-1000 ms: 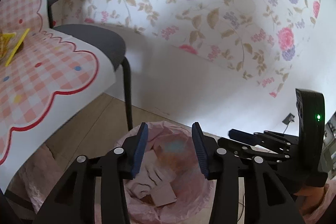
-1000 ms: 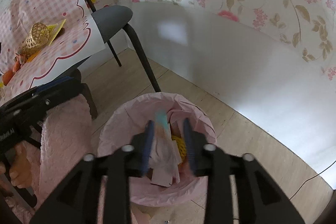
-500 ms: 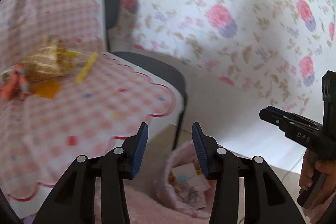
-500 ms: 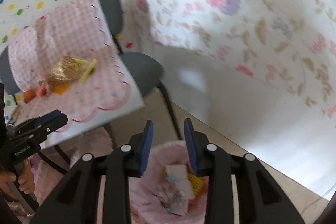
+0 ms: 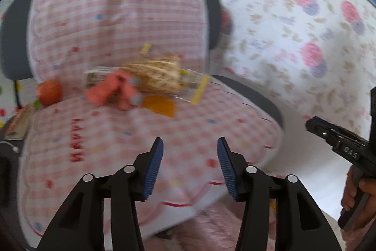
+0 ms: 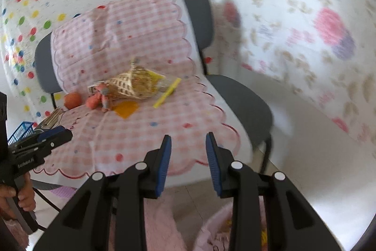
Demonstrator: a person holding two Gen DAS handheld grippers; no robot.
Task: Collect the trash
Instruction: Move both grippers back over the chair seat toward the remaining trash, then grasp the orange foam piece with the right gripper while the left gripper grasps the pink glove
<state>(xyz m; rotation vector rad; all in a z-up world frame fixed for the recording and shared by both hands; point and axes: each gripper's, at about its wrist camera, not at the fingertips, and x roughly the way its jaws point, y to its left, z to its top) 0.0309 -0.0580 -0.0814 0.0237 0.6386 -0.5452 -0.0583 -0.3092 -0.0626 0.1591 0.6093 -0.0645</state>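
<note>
Two ribbed blue fingers (image 5: 152, 165) above checked cloth (image 5: 131, 133).

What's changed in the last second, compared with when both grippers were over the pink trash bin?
Both grippers swung up from the bin to face the trash pile on the checked cloth. The left gripper is opening, with nothing between its fingers; the right gripper stays empty. The pile is untouched.

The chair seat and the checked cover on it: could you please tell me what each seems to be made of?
The chair seat looks like grey woven upholstery, matte and padded with rounded edges, on a dark, probably metal leg. The checked cover looks like thin plastic or paper sheet: it drapes in stiff creases and its scalloped edge hangs flat. Blur leaves the finish uncertain.
</note>
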